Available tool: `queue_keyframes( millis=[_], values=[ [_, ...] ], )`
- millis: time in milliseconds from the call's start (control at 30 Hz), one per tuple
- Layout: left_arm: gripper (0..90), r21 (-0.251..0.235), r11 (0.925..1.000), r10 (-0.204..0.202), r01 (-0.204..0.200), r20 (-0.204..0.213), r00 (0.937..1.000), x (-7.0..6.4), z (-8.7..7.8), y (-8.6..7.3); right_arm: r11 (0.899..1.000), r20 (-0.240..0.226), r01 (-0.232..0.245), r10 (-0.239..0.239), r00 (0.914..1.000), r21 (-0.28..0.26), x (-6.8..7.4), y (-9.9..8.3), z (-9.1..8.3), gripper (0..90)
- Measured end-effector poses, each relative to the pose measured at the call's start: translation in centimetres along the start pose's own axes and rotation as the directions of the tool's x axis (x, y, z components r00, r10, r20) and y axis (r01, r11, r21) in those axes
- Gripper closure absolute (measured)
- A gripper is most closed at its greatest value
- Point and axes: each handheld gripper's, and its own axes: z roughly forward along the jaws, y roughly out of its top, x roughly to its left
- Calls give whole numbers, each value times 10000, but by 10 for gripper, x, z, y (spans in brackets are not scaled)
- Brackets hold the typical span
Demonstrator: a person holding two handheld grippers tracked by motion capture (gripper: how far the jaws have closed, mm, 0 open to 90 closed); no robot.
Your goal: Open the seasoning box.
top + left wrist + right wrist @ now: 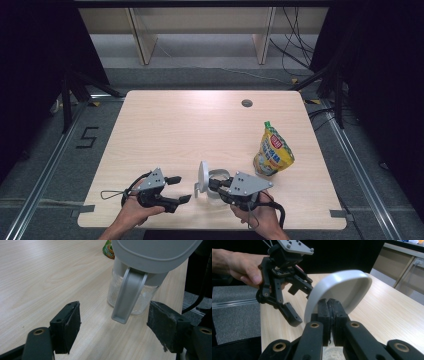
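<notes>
A clear plastic jug (216, 196) with a grey handle (128, 296) stands near the table's front edge. Its white lid (203, 176) is tipped up on edge. My right gripper (214, 186) is at the jug's top from the right, shut on the lid (342, 286), which rises just behind its closed jaws (329, 308). My left gripper (181, 189) stands open just left of the jug. In the left gripper view (115, 326) the handle hangs between its wide-apart jaws, a little ahead of them and untouched. The left gripper (294, 302) is also in the right gripper view.
A yellow and green snack pouch (273, 150) stands to the right of the jug; its green top (108, 248) peeks out behind the jug. The pale wooden table (185, 125) has a cable hole (246, 103) at the back. Dark floor and shelving lie beyond.
</notes>
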Motion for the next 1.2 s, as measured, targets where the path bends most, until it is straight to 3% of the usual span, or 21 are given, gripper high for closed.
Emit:
queue_keyframes(
  millis=[167, 267, 300, 333, 367, 433, 467, 600, 633, 767, 900, 1000, 1067, 1133, 1200],
  values=[
    [263, 55, 10000, 65, -65, -1, 10000, 1, 0, -1, 9999, -191, 118, -117, 9997, 80, 4, 0, 7, 867],
    [261, 3, 9999, 113, -113, -34, 9999, 2, -1, -2, 9998, -45, 190, -189, 9998, 75, 3, -1, 5, 843],
    [260, -5, 10000, -90, 90, -114, 9999, 1, -1, -2, 10000, 52, 31, -31, 10000, 61, 2, -2, 3, 832],
    [259, -24, 9999, 125, -125, -60, 9999, 3, -1, -2, 10000, 131, -41, 40, 9999, 47, 1, -3, 1, 822],
    [257, 32, 9999, -106, 107, -226, 9997, 3, -2, -3, 9999, 234, -123, 122, 9997, 46, -1, -5, -1, 808],
    [256, -5, 10000, -80, 80, -325, 9994, 3, -2, -3, 9995, 453, -315, 313, 9985, 44, -4, -9, -6, 766],
    [255, -13, 9993, -372, 372, -430, 9984, 2, -2, -4, 9992, 577, -385, 379, 9976, 94, -7, -13, -9, 748],
    [249, 53, 9994, -343, 347, -658, 9972, -2, -6, -6, 9965, 912, -834, 821, 9924, 108, -16, -24, -21, 682],
    [247, -7, 9997, -232, 232, -591, 9980, -1, -6, -6, 9960, 1261, -883, 863, 9883, 103, -18, -27, -24, 656],
    [232, -4, 9990, -454, 455, -804, 9957, -4, -10, -9, 9935, 1682, -1111, 1057, 9801, 229, -26, -37, -34, 574],
    [197, 83, 9998, -148, 156, -871, 9961, -7, -12, -9, 9891, 2055, -1415, 1303, 9699, 407, -31, -47, -47, 538],
    [191, 41, 9998, -205, 210, -923, 9955, -10, -12, -9, 9798, 2404, -1950, 1789, 9540, 445, -32, -55, -59, 524],
    [189, 99, 9999, -123, 133, -897, 9959, -10, -12, -9, 9803, 2685, -1924, 1740, 9474, 435, -34, -60, -68, 519],
    [189, 251, 9993, -267, 292, -943, 9952, -10, -12, -9, 9732, 2943, -2268, 2058, 9333, 388, -34, -64, -75, 515],
    [189, 241, 9994, -241, 264, -909, 9956, -10, -12, -9, 9679, 3034, -2460, 2193, 9273, 523, -34, -68, -83, 513]
  ],
)
